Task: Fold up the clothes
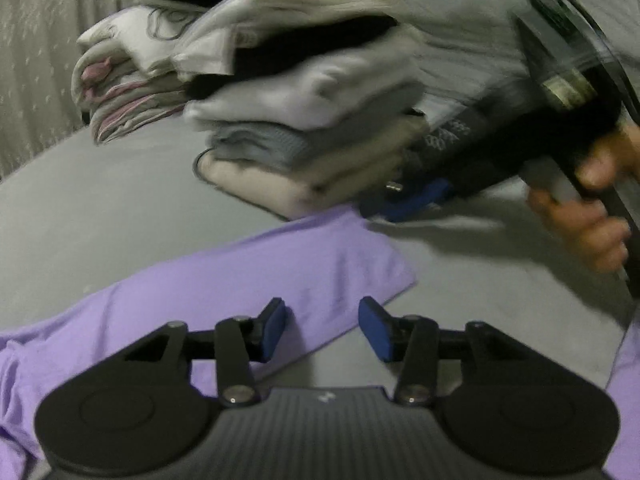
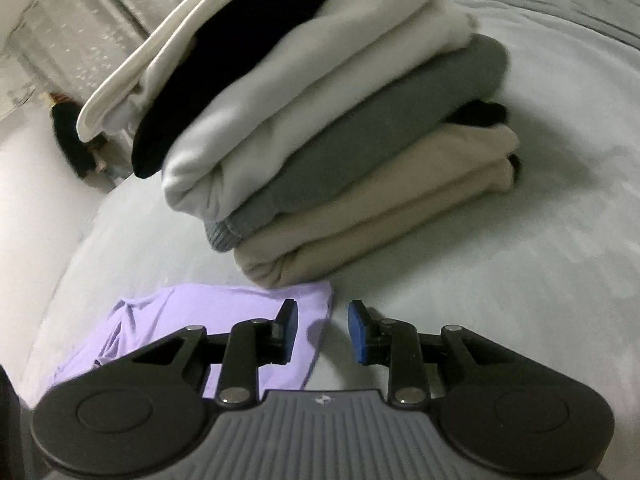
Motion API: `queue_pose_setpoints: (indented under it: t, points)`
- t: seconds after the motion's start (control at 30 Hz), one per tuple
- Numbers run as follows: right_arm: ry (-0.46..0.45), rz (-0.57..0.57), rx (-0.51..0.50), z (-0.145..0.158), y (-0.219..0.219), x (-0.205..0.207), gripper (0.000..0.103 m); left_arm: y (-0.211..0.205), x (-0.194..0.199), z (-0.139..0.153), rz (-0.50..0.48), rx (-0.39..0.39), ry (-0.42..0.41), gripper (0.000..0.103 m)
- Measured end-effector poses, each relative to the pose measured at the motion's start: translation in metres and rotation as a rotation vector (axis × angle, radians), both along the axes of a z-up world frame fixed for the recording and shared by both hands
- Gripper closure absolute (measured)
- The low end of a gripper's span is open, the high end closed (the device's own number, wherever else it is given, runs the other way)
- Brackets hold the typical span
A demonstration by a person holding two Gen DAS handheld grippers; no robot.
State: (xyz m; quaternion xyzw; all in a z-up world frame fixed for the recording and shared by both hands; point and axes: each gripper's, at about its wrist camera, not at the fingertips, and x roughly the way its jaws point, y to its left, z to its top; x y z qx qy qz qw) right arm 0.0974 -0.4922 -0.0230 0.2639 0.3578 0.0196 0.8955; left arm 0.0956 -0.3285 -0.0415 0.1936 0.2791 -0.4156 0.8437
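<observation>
Lilac garment (image 1: 248, 276) flat on bed; left gripper (image 1: 322, 330), right gripper (image 2: 320, 330) parted, empty

Both views were dim and soft, lit by flat indoor light with a cool grey cast. In the left wrist view, motion blur smeared the stack (image 1: 304, 92) and the right gripper (image 1: 404, 200) with its hand (image 1: 588, 208), while the left gripper (image 1: 322, 328) stayed fairly sharp. A soft shadow lay on the sheet (image 1: 460, 248) under that hand. The right wrist view was brighter, its sheet (image 2: 520, 184) washed pale, the stack (image 2: 320, 160) slightly blurred. Fisheye bending curved the edges, and the corners fell to black.
</observation>
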Motion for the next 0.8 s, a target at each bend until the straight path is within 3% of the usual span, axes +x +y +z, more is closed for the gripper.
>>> queue_pose_setpoints:
  t: [0.1, 0.13, 0.17, 0.2, 0.23, 0.33, 0.53, 0.7, 0.8]
  points:
    - [-0.022, 0.066, -0.053, -0.003, 0.003, 0.011, 0.081, -0.018, -0.006, -0.002, 0.037, 0.026, -0.043, 0.062]
    - [-0.026, 0.081, -0.077, -0.003, 0.003, 0.015, 0.092, -0.024, -0.004, -0.002, 0.06, 0.028, -0.036, 0.064]
    - [-0.03, 0.096, -0.099, -0.004, 0.003, 0.018, 0.099, -0.03, -0.002, -0.002, 0.083, 0.03, -0.029, 0.078]
    - [-0.042, 0.11, -0.094, -0.006, 0.001, 0.021, 0.099, -0.037, -0.001, -0.002, 0.106, 0.031, -0.022, 0.095]
    - [-0.053, 0.123, -0.089, -0.007, -0.001, 0.023, 0.099, -0.043, 0.001, -0.002, 0.129, 0.033, -0.016, 0.097]
    - [-0.085, 0.142, -0.012, -0.014, -0.015, 0.029, 0.099, -0.059, 0.002, 0.003, 0.188, 0.008, -0.008, 0.098]
    - [-0.086, 0.138, 0.192, -0.026, -0.045, 0.038, 0.1, -0.079, 0.013, 0.011, 0.258, -0.115, 0.094, 0.098]
    - [-0.108, 0.105, 0.16, -0.019, -0.046, 0.032, 0.1, -0.086, 0.012, 0.011, 0.287, -0.211, 0.12, 0.098]
    - [-0.127, 0.087, 0.115, -0.013, -0.044, 0.028, 0.099, -0.089, 0.017, 0.003, 0.294, -0.208, 0.14, 0.097]
